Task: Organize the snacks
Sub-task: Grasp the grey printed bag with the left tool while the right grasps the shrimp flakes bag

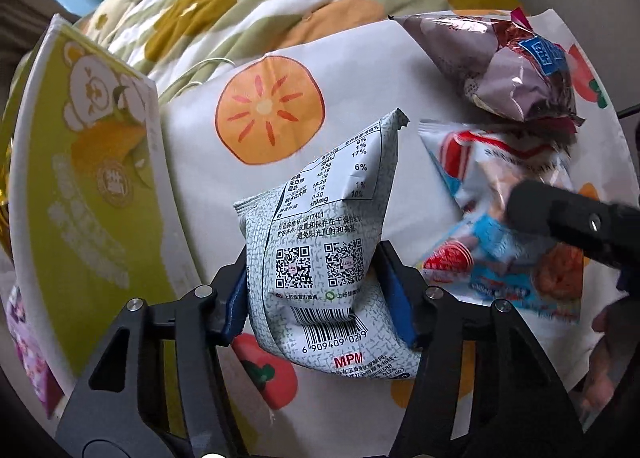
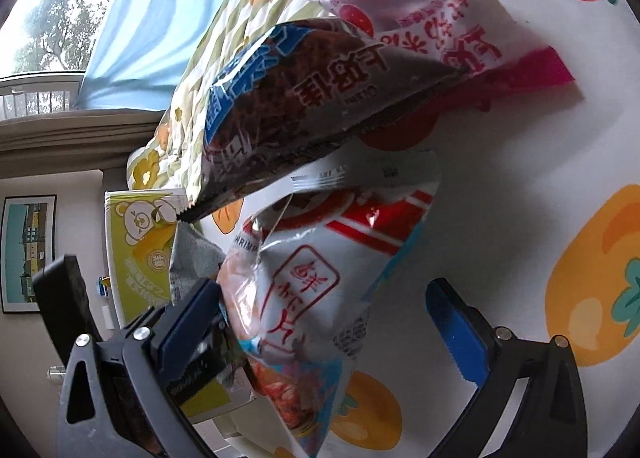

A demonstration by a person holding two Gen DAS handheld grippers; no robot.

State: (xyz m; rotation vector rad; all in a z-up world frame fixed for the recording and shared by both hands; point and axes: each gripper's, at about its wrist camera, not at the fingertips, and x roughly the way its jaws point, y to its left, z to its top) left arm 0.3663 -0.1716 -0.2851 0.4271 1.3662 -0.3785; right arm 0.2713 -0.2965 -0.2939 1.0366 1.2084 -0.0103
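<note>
Grey speckled snack bag [image 1: 320, 242] upright, back facing, shrimp bag [image 1: 500, 226] beside

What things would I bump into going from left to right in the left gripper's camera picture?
Green bear box → big orange fruit print on the cloth → grey-white snack bag, pinched in the left gripper → white, red and blue shrimp snack bag, with the brown bag behind it.

Left gripper [image 1: 316, 290] pointing straight down, fingers clamped — right gripper [image 2: 332, 322] angled downward, fingers spread wide.
</note>
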